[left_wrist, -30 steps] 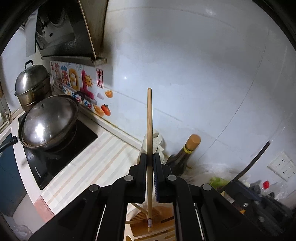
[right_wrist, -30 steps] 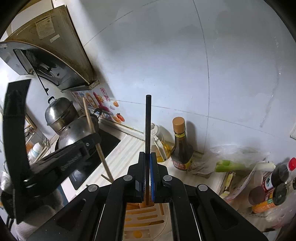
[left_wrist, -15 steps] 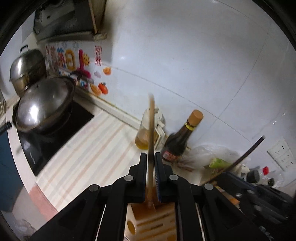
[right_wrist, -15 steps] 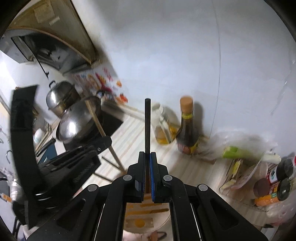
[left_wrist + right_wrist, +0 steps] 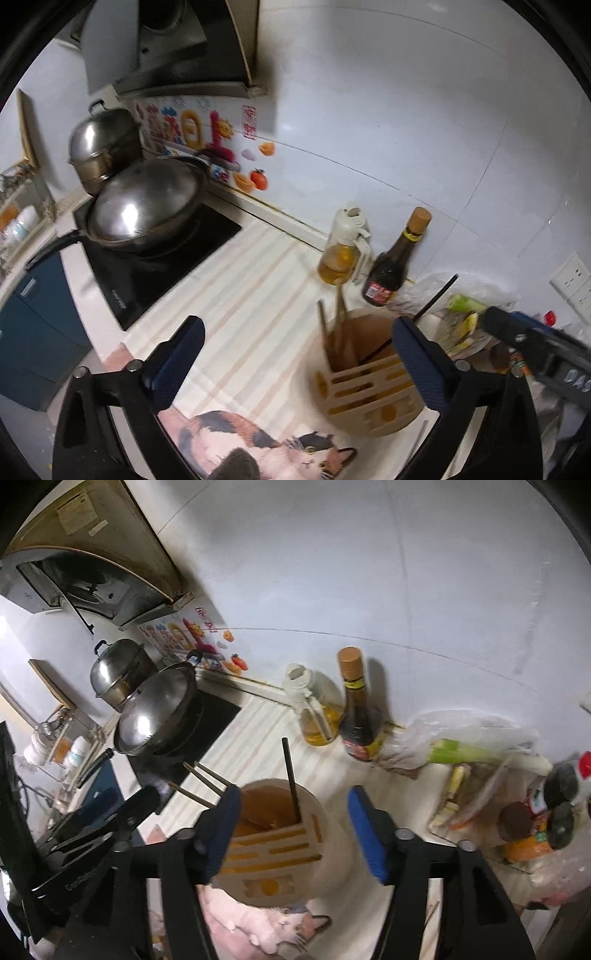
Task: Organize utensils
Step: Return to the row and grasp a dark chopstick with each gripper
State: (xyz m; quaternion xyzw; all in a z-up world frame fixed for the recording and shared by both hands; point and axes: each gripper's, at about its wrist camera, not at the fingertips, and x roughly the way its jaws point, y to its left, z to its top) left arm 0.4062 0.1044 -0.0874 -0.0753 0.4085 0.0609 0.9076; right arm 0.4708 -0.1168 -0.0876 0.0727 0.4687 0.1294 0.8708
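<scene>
A beige slotted utensil holder point(image 5: 369, 398) stands on the striped counter. Wooden chopsticks point(image 5: 338, 317) lean in its round well, and a black chopstick point(image 5: 434, 297) slants out to the right. My left gripper point(image 5: 295, 332) has its jaws opening wide, and the pads touch nothing. In the right wrist view the holder point(image 5: 328, 845) sits right under my right gripper point(image 5: 295, 801). Its jaws are opening too. The black chopstick point(image 5: 290, 775) stands free between the blue pads, and the wooden chopsticks point(image 5: 207, 779) stick out to the left.
A lidded wok point(image 5: 144, 210) sits on a black induction hob point(image 5: 159, 266), with a steel pot point(image 5: 99, 144) behind. An oil bottle point(image 5: 341, 251) and a dark sauce bottle point(image 5: 391, 269) stand by the wall. A leek in a plastic bag point(image 5: 480, 753) and jars point(image 5: 535, 827) lie to the right. A cat-print mat point(image 5: 266, 446) lies in front.
Both grippers were shut on a chopstick, wooden in the left and black in the right. Both have let go and spread, and the chopsticks now stand in the holder.
</scene>
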